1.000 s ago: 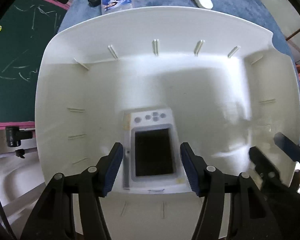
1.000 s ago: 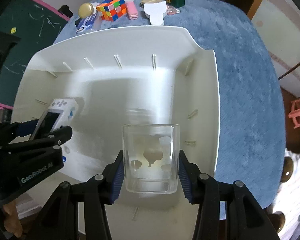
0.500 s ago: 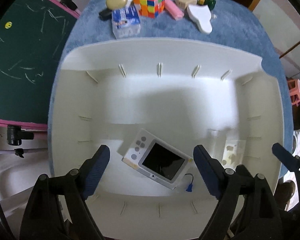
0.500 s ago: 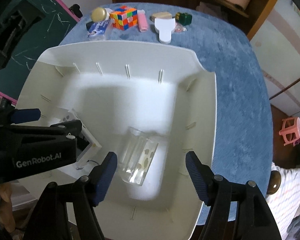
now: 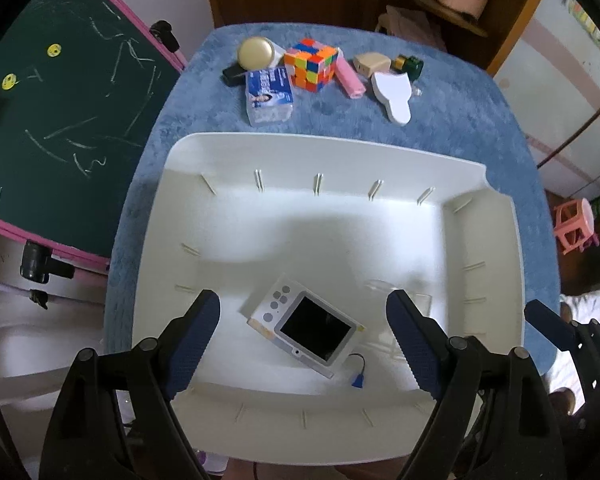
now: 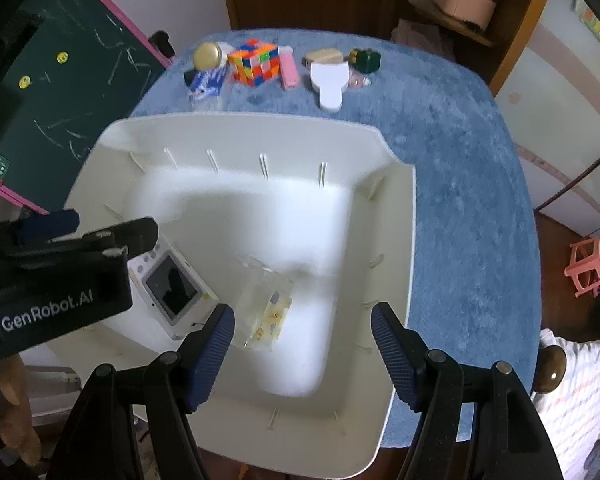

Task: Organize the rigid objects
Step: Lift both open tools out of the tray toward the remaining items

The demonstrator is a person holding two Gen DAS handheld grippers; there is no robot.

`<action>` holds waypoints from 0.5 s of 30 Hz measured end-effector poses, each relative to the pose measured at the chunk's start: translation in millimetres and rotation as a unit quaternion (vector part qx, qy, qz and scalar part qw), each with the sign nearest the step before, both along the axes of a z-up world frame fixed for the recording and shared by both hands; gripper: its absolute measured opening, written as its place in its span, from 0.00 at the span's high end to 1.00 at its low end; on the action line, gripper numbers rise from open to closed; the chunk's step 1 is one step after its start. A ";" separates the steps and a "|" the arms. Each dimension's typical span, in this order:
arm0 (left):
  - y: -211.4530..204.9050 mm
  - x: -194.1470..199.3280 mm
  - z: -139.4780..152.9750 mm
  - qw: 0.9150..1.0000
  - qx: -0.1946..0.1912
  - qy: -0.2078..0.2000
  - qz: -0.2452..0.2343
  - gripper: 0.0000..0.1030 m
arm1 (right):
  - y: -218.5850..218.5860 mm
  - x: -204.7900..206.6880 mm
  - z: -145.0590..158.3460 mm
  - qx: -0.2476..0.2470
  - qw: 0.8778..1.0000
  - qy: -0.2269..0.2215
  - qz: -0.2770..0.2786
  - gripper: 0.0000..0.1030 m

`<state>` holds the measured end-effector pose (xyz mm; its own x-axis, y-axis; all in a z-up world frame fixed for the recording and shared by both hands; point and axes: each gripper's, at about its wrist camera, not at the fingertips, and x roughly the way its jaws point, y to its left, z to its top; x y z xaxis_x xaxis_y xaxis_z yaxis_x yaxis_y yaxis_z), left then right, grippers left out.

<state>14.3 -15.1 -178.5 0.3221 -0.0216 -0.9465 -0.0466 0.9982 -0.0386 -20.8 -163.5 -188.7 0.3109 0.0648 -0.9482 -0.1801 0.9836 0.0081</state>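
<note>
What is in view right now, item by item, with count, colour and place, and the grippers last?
bin: 1, white, on the blue cloth.
handheld device: 1, white with dark screen, flat in the bin, near-left part.
clear box: 1, transparent, on its side in the bin, beside the device.
puzzle cube: 1, multicoloured, beyond the bin.
blue packet: 1, blue and white, left of the cube.
round gold lid: 1, behind the packet.
pink bar: 1, right of the cube.
white flat piece: 1, right of the bar.
green cube: 1, far right of the row.
chalkboard: 1, green, pink frame, left.
left gripper: open, over the device.
right gripper: open, over the clear box.
</note>
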 end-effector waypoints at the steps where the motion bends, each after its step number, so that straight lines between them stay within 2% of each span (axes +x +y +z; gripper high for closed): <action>1: 0.5 -2.2 3.1 1.000 -0.001 -0.004 0.000 0.15 | -0.6 -0.9 2.8 0.003 1.000 -0.006 0.001 0.30; 5: 0.9 -13.2 20.1 0.999 -0.001 -0.032 -0.001 0.16 | -4.1 -6.0 18.5 0.023 0.999 -0.034 0.003 0.30; 9: -1.9 -24.0 42.3 0.998 0.015 -0.066 -0.004 0.16 | -6.3 -10.0 34.4 0.041 0.997 -0.060 0.012 0.30; 15: -2.4 -35.5 78.3 0.995 0.006 -0.102 -0.003 0.16 | -13.5 -12.9 58.9 0.072 0.994 -0.084 0.015 0.30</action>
